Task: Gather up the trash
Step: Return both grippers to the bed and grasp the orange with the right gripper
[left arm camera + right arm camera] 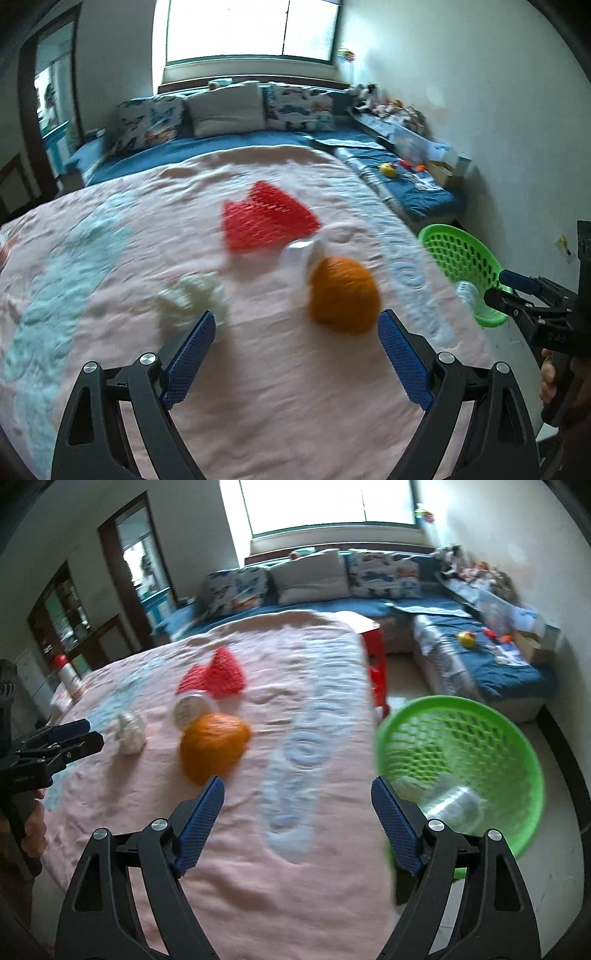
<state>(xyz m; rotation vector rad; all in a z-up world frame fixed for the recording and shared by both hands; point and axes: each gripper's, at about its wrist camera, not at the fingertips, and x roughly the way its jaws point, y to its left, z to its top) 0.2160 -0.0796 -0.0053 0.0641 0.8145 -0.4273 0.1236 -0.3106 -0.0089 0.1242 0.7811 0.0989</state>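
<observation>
Pink blanket (258,387) is holding orange peel (343,295), red net (266,218), tissue (195,299); both grippers (297,354) (297,823) are gaping empty beside green basket (517,812).

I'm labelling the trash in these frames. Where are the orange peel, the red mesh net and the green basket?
orange peel (212,744): right wrist view, middle of its domed skin.
red mesh net (264,218): left wrist view, centre of the netting.
green basket (509,720): right wrist view, far perforated wall.

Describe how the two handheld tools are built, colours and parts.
Both the left tool and the right tool have black angular frames with triangular cut-outs, silver round fasteners at the pivots, and blue ribbed finger pads. No cables or sleeves show clearly.
</observation>
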